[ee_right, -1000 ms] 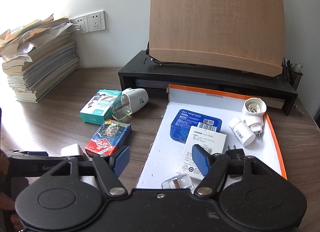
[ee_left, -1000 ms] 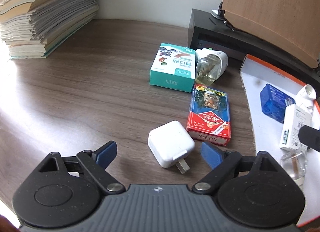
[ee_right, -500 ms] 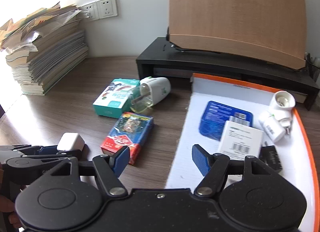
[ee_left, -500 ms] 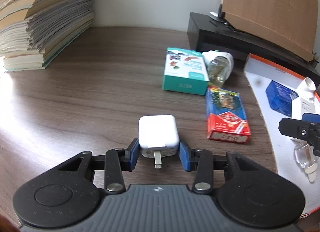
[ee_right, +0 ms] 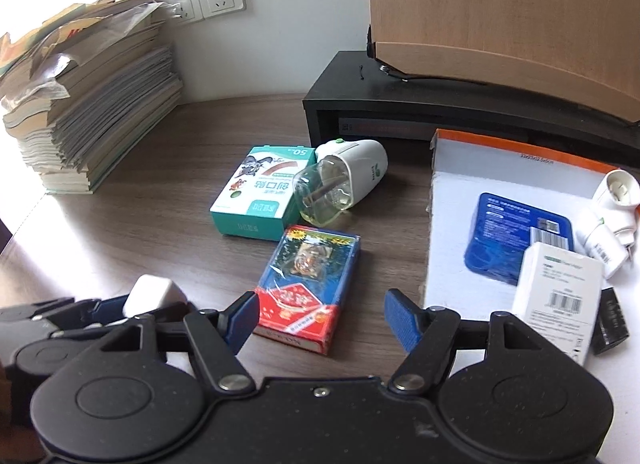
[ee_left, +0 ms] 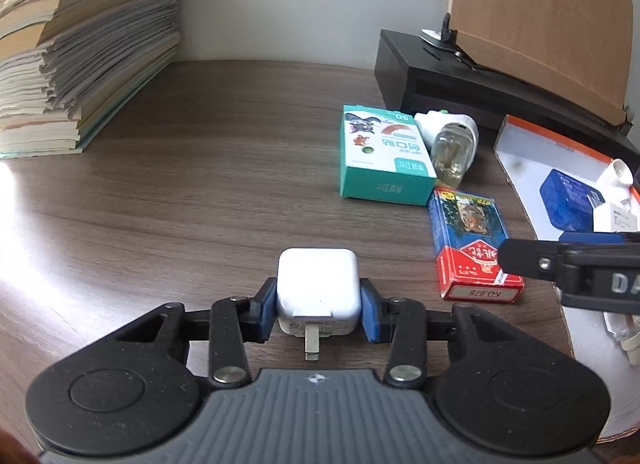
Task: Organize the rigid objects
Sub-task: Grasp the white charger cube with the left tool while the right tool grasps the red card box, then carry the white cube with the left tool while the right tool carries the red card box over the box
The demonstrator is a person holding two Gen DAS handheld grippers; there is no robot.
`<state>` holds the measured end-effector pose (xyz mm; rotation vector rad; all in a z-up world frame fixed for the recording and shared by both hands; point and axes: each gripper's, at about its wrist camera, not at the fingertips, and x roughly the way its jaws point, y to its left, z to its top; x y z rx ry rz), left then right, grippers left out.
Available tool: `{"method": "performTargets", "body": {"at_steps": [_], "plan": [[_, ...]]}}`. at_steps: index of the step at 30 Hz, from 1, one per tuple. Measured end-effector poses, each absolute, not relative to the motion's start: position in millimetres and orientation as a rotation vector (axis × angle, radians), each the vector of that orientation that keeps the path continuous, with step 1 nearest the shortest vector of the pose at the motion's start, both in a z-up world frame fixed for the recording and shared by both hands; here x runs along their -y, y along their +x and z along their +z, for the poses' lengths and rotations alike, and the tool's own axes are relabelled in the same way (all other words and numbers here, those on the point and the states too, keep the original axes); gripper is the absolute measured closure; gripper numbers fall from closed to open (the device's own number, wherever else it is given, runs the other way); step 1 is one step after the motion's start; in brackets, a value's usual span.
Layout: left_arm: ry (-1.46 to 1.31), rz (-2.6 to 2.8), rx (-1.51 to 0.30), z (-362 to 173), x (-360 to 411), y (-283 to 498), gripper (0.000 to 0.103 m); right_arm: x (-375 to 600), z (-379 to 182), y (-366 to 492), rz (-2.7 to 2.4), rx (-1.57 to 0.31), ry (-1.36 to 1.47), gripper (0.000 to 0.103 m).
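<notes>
White cube-shaped plastic charger [ee_left: 317,284]: lay on the dark wood-grain table [ee_left: 200,192], prongs toward the camera, clamped flank to flank by the left gripper [ee_left: 318,314], a hold suited to carrying it to the orange-rimmed white tray [ee_right: 448,224]. Right gripper [ee_right: 320,318], fingers apart and opening, hovered empty beside the red playing-card box [ee_right: 308,284]. Bare table lay leftward; boxes crowded the tray's near edge.

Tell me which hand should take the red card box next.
Right. Its tool is open, with jaws still widening, nothing between them, just in front of the red card box. The left tool is shut on the white charger.
</notes>
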<state>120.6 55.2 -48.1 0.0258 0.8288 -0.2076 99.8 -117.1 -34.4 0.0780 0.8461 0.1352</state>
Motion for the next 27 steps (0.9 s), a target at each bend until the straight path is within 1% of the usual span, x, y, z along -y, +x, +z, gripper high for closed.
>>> {"method": "performTargets", "body": {"at_steps": [5, 6, 9, 11, 12, 18, 27], "plan": [[0.011, -0.196, -0.815, -38, -70, 123, 0.061, 97, -50, 126, 0.086, -0.904, 0.083, 0.02], [0.008, -0.196, -0.813, -37, -72, 123, 0.061, 94, -54, 131, 0.062, -0.92, 0.079, 0.017], [0.005, -0.194, -0.805, -32, -78, 123, 0.061, 90, -66, 143, 0.037, -0.959, 0.097, 0.017], [-0.001, -0.192, -0.805, -30, -80, 123, 0.061, 84, -68, 143, 0.021, -0.926, 0.05, 0.029], [-0.002, -0.193, -0.807, -29, -81, 123, 0.061, 82, -68, 143, 0.019, -0.919, 0.043, 0.031], [0.0, -0.213, -0.8, -23, -74, 119, 0.061, 84, -58, 127, 0.017, -0.867, 0.03, 0.032], [-0.002, -0.253, -0.764, -3, -47, 104, 0.061, 111, -19, 96, 0.001, -0.804, 0.047, 0.032]]}}
